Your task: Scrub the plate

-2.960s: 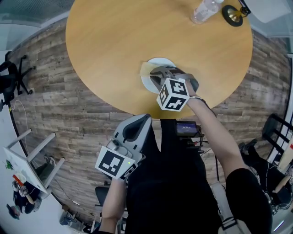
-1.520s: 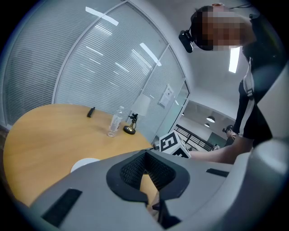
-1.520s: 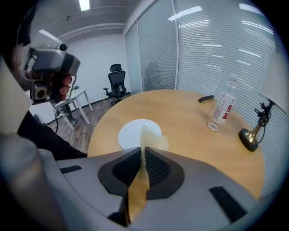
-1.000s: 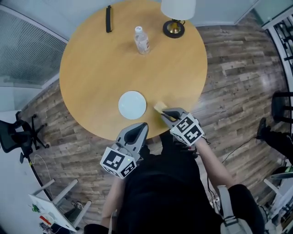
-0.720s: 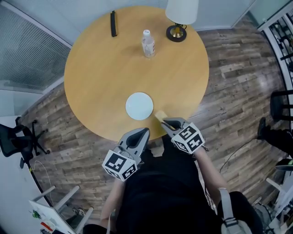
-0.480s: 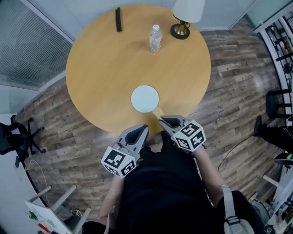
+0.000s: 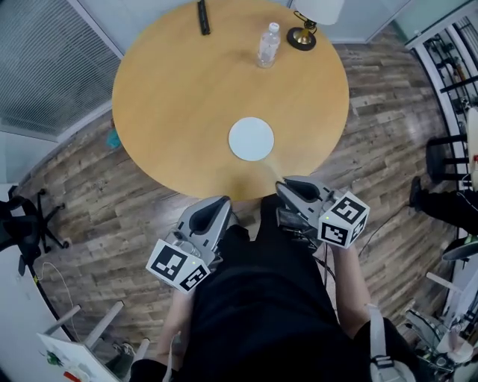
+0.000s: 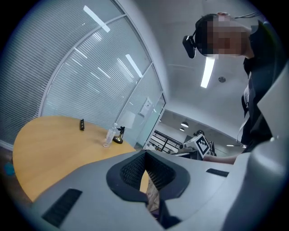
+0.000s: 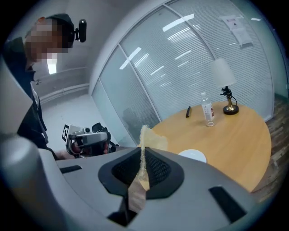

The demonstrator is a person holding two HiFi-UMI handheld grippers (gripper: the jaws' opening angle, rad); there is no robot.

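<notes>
We find bare wood on every side of the white plate (image 7: 251, 139) on the round table (image 7: 172, 97). The water bottle (image 7: 268, 45), lamp base (image 7: 305, 37) and slim black device (image 7: 202, 16) crowd only the far edge.

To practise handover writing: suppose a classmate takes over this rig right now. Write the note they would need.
Left gripper: shut, empty, held short of the table.
Right gripper: shut on the sponge, also off the table.
Plate: on the table's near half, bare, nothing touching it.
Done: the sponge was on the plate three seconds ago; it has since been pulled back.
Left: check the plate; scrub again if marks remain.
</notes>
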